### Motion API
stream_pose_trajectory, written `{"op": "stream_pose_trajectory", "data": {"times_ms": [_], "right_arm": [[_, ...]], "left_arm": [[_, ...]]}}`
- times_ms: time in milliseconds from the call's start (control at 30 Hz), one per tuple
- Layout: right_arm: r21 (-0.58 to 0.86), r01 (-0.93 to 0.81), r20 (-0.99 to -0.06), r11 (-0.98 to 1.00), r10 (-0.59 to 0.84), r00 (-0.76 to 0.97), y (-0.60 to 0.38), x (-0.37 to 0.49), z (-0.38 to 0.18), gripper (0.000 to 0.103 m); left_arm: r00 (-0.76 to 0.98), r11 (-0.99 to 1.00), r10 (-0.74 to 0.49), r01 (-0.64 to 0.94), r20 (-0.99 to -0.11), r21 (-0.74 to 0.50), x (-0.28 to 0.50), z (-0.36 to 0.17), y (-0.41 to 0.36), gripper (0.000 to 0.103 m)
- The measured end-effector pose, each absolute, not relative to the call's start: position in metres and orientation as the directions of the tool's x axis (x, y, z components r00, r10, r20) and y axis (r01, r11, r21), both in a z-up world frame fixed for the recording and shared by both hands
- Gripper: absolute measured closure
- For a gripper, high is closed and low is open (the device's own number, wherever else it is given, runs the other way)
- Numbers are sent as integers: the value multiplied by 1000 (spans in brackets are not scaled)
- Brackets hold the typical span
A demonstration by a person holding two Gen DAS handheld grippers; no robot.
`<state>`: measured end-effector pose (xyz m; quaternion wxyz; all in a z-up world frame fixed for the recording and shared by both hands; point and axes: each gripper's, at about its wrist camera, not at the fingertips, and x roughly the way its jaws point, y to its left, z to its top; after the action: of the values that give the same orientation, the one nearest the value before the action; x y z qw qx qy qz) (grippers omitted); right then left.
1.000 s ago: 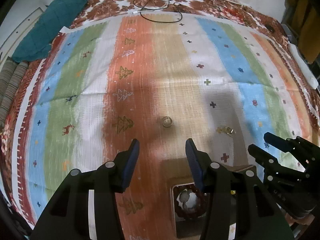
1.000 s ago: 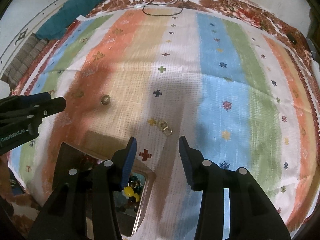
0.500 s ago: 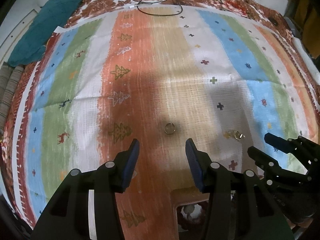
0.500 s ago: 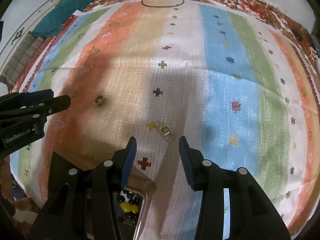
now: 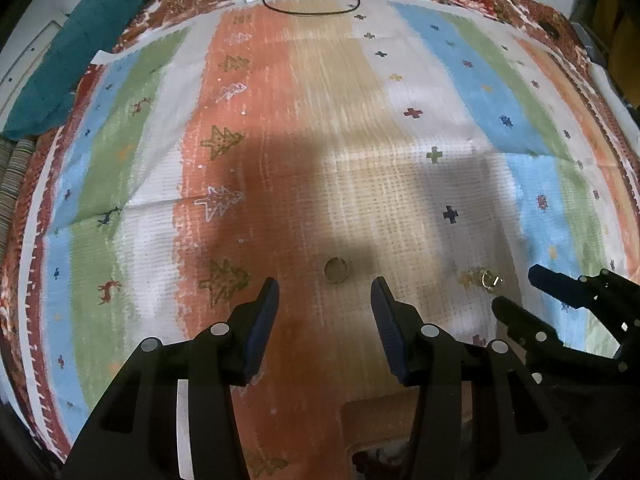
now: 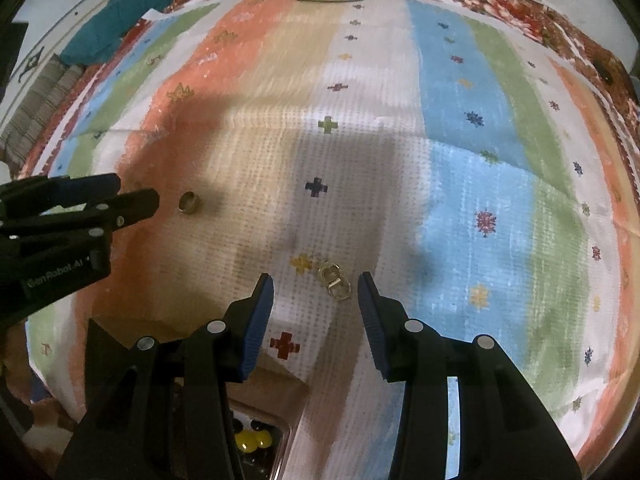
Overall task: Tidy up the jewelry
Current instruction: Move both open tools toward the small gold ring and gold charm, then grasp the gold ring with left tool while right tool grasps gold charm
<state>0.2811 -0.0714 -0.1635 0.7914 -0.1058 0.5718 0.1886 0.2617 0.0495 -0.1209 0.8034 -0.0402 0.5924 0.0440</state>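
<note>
Lying loose on the striped cloth (image 5: pixel 460 92): gold ring (image 5: pixel 336 270) just ahead of the left gripper (image 5: pixel 325 312), paired rings (image 6: pixel 334 279) between the right gripper (image 6: pixel 316 312) tips. Both grippers spread, empty. Recommended: straddle each piece squarely and press into the cloth before closing, since thin metal likely slips.

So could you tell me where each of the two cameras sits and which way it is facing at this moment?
Left wrist: rides on the left gripper, looking forward and down along its open fingers at the gold ring on the striped cloth; the right gripper shows at the right edge.
Right wrist: rides on the right gripper, looking forward and down at the pair of small rings between its open fingers; the left gripper enters from the left.
Shared: both see the cloth, the ring, the small rings and the black cable.
</note>
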Motion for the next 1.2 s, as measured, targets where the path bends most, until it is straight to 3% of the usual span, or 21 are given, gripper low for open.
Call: {"op": "stream_pose_trajectory", "data": {"times_ms": [333,667,1200], "right_arm": [[41,-417,-956,908,157,248,-71,291,-179,60],[33,-432,-966,901,139,217,-66,299,-193,67],[0,-454,-969,891,112,218,-63,305,-201,86]], "left_arm": [[269,991,6,-131,-963,-31,275,-139,55,55],[234,991,-29,-123,-972,-59,286,-158,52,59],[217,993,-33,-105,-976,-56,299,-178,43,85]]}}
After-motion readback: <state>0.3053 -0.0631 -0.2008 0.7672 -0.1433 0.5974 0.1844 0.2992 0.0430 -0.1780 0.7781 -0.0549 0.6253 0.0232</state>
